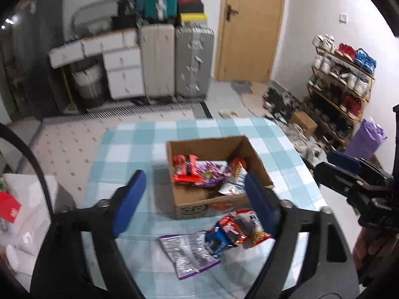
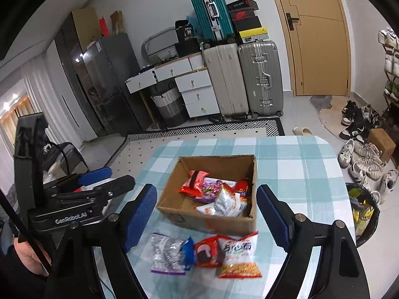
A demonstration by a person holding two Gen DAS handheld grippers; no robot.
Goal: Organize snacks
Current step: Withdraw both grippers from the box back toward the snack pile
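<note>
Both grippers, left gripper point(image 1: 193, 203) & right gripper point(image 2: 207, 218), are hovering w/ jaws spread wide and nothing between the pads, above four loose snack packets lying flat on the checked tablecloth point(image 2: 299, 164) just in front of the cardboard box point(image 2: 207, 220), which is already holding several more packets. Those packets are prob. handling light, crinkly & slippery, contents crushable, so pinching a flat sealed edge looks safer than squeezing the puffed middle. Left to right they're showing a silver-purple packet point(image 2: 165, 254), a small blue packet point(image 2: 187, 250), a red packet point(image 2: 207, 251) & an orange-white noodle-snack bag point(image 2: 238, 256), overlapping slightly.
</note>
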